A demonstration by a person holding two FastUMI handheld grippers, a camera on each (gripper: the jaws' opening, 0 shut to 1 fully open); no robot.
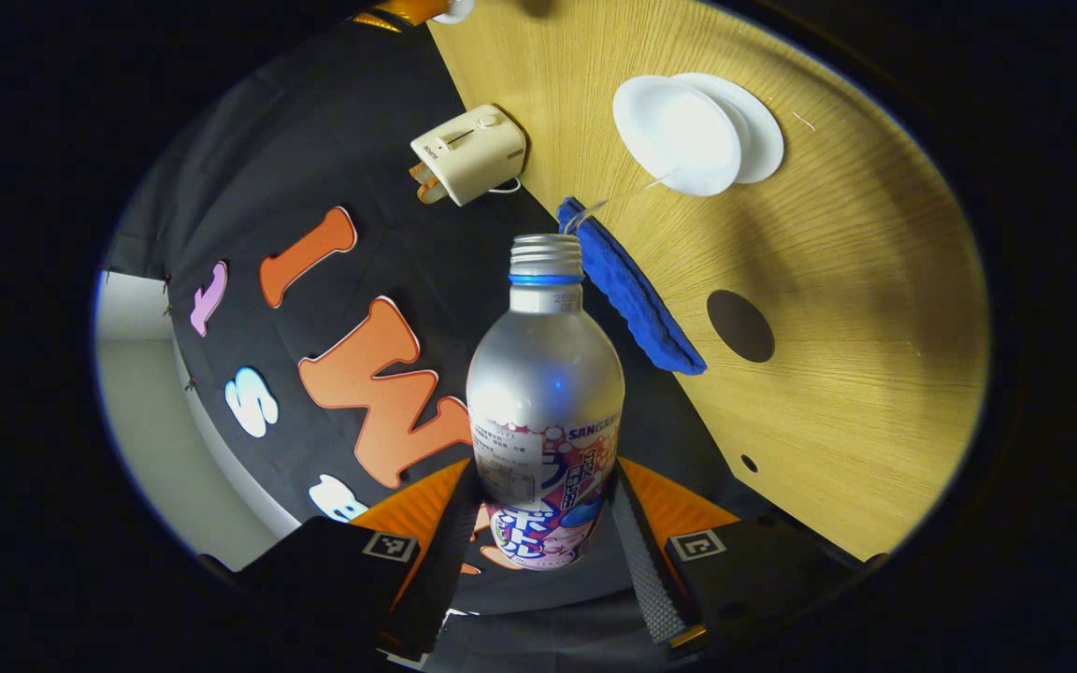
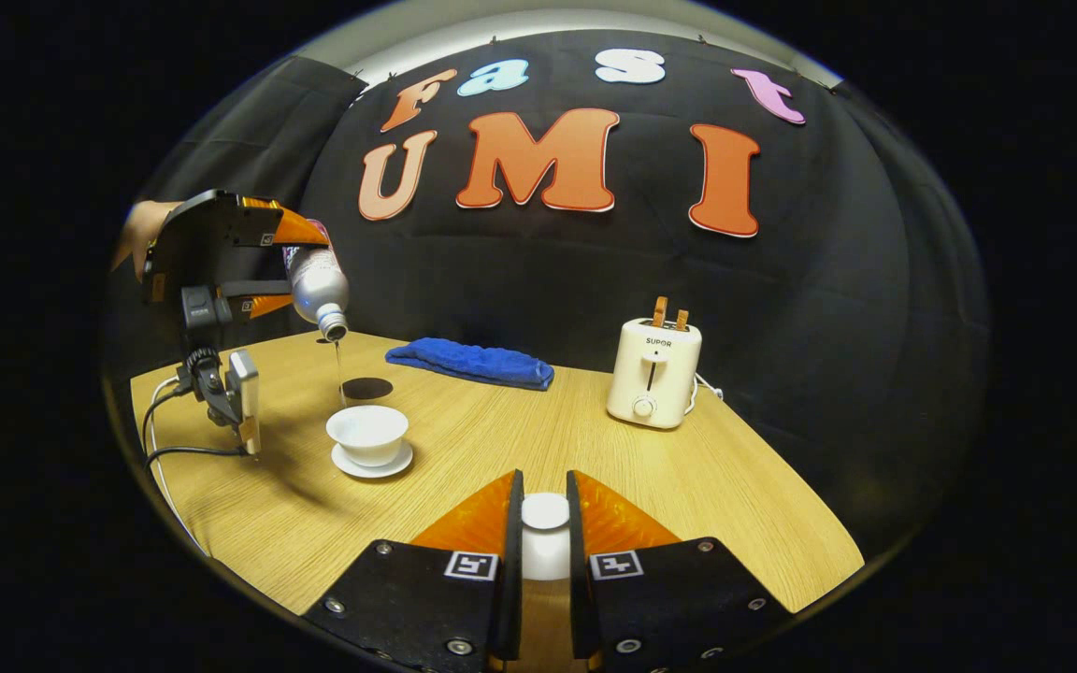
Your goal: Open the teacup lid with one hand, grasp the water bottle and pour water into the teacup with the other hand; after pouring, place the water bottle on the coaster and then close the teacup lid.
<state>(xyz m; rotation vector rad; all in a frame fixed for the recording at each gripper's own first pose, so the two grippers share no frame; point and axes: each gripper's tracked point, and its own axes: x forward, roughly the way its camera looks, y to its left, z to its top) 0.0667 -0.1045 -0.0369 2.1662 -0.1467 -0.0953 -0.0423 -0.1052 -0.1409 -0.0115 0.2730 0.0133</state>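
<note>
Bottle [image 1: 544,402] sitting clamped between both fingers of the left gripper [image 1: 546,523], cap off, neck pointing away from the camera toward the table [image 1: 856,374]. Tilting steeply mouth-down in the right gripper view, held high above the left part of the table by the left gripper [image 2: 291,266], with a thin stream of water [image 2: 338,369] falling from the mouth toward the teacup [image 2: 367,434]. Stream also showing faintly in the left gripper view, running from the bottle mouth to the cup [image 1: 679,136]. Teacup standing open and upright on its saucer [image 2: 372,462], lid off. Lid [image 2: 545,537] being gripped between both fingers of the right gripper [image 2: 544,533], held low over the near edge of the table, well apart from the cup. Dark round coaster [image 2: 366,387] lying bare on the table just behind the cup, between cup and blue cloth [image 2: 469,364]. Blue cloth lying along the back edge of the table. Toaster [image 2: 653,372] standing upright at the back right, two slices sticking out of its slots. Hand [image 2: 138,234] partly showing behind the left gripper. Small clamp-mounted device [image 2: 232,400] with cables standing at the left table edge, near the cup.
</note>
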